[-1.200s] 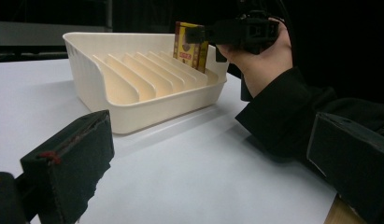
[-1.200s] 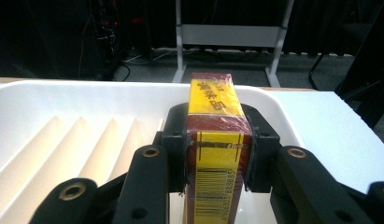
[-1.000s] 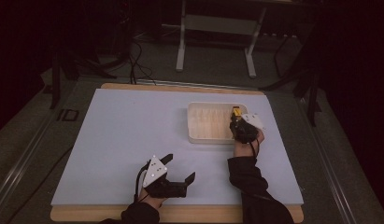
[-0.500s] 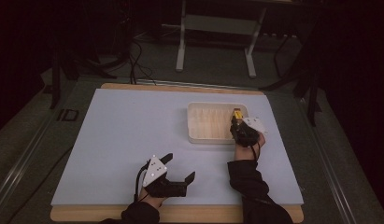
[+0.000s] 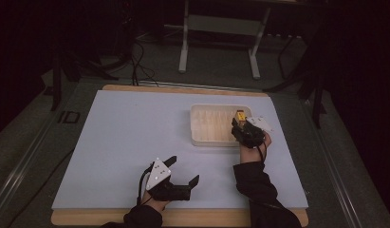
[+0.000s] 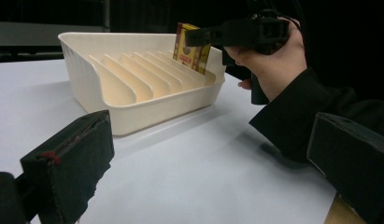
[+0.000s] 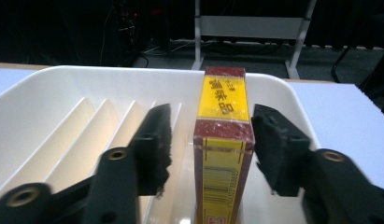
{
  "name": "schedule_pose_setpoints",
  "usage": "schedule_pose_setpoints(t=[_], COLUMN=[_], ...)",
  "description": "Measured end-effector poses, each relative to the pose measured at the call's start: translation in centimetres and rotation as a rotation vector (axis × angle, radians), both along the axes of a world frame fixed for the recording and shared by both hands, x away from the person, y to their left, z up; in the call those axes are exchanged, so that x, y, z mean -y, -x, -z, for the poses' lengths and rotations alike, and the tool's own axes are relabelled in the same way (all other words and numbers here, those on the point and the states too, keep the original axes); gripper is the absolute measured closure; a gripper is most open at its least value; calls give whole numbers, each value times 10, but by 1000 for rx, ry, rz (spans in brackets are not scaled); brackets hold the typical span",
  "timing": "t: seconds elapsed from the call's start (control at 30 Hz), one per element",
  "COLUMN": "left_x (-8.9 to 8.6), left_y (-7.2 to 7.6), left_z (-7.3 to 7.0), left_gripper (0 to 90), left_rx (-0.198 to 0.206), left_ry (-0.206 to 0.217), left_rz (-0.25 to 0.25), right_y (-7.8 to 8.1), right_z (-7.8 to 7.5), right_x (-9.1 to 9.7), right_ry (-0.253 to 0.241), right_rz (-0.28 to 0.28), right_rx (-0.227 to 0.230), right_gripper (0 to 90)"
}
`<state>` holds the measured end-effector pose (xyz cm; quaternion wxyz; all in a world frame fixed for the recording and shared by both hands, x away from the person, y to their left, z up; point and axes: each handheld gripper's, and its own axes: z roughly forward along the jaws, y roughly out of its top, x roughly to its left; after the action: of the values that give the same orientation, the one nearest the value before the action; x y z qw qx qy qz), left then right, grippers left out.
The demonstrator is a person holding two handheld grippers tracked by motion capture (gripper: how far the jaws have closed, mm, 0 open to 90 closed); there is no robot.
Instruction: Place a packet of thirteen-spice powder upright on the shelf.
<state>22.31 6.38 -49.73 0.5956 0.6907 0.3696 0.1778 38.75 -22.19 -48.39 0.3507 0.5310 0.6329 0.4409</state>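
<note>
A yellow and red box (image 7: 223, 140) stands upright in the end slot of a white slotted tray (image 7: 54, 93). My right gripper (image 7: 210, 140) straddles the box. Its jaws have just been opening and stand open, with a gap between each pad and the box. From above, the box (image 5: 239, 115) sits at the right end of the tray (image 5: 202, 138), with the right gripper (image 5: 239, 122) over it. My left gripper (image 5: 185, 169) rests open by the table's near edge with nothing between its jaws. The left gripper view shows the box (image 6: 189, 49), tray (image 6: 133, 114) and the left gripper (image 6: 208, 140).
A pale blue mat (image 5: 135, 137) covers the wooden table (image 5: 192, 219). The tray's other slots (image 7: 87, 126) hold nothing. A metal stand (image 5: 221, 28) and cables (image 5: 135, 66) sit on the dark floor behind the table.
</note>
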Motion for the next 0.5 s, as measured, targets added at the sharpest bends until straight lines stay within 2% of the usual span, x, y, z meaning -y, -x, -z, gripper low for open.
schedule_pose_setpoints(t=[0.13, 0.17, 0.3, 0.33, 0.37, 0.4, 0.43, 0.5], left_x=[0, -1, 0, 0, 1, 2, 2, 2], left_y=[0, 0, 0, 0, 0, 1, 1, 1], left_z=[-1, -1, -1, -1, -1, -2, -2, -2], left_gripper=[15, 15, 15, 15, 15, 15, 15, 15], left_rx=[0, -3, -8, -7, -4, 1, 1, 3], left_ry=[1, 13, 7, 6, -2, -8, -8, -13], left_rz=[-1, 12, 24, 27, 30, 30, 30, 34], right_y=[1, 0, -1, -2, -2, -2, -2, -2], right_z=[-7, -9, -15, -19, -19, -22, -22, -24], right_x=[3, 4, 7, 9, 9, 10, 10, 12], right_ry=[11, 14, 13, 8, 8, 1, 1, -16], right_rz=[-14, -20, -26, -45, -45, -73, -73, -127], right_rx=[-4, -11, -14, -21, -21, -26, -26, -36], right_gripper=[376, 349, 288, 247, 247, 193, 193, 133])
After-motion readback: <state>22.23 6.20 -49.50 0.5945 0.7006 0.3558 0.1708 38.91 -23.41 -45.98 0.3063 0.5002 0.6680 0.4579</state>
